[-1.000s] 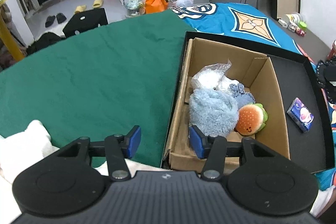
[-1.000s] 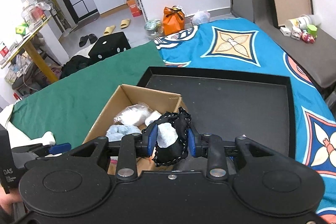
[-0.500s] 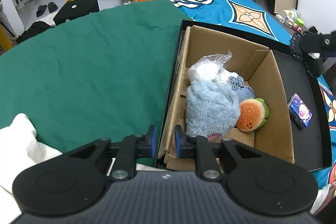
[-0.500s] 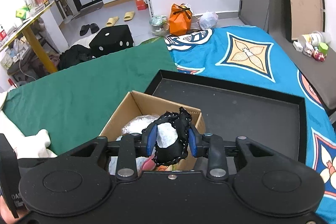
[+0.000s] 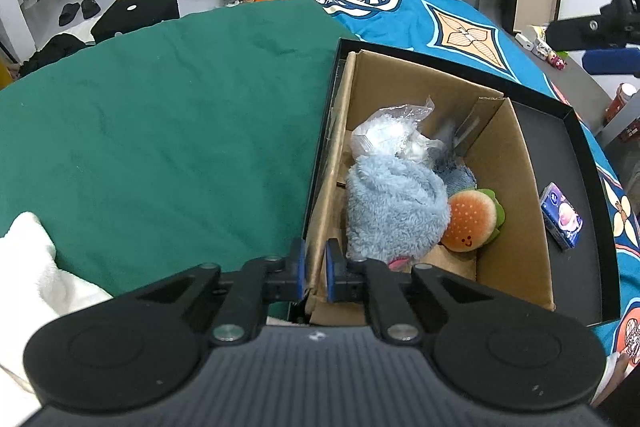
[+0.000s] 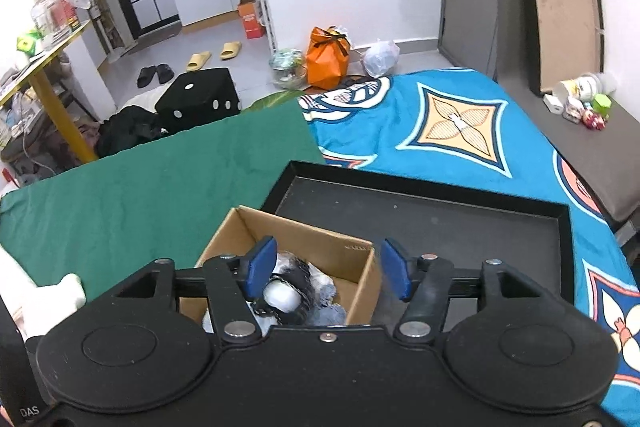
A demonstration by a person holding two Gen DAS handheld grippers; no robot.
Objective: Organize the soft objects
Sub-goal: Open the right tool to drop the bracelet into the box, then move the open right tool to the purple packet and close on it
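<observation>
Green cloth covers the surface beside the cardboard box, which sits in a black tray.

Left wrist view: my left gripper is pinched nearly shut on the box's near wall flap, steadying it. Inside the box lie a blue fleece bundle, a burger plush touching its side, and a clear plastic packet at the far end. A small printed packet lies outside the box, on the tray.

Right wrist view: my right gripper hangs over the box; its jaws have just been opening and the pads press on nothing. The black-and-white soft item sits below the left pad, inside the box, apparently released.

Handling judgement: all of these look light, squashy, unbreakable. Fleece should grip well mid-bundle; the plastic packet is probably slippery, better taken at a bunched fold. The thin flap may buckle under hard pinching.
</observation>
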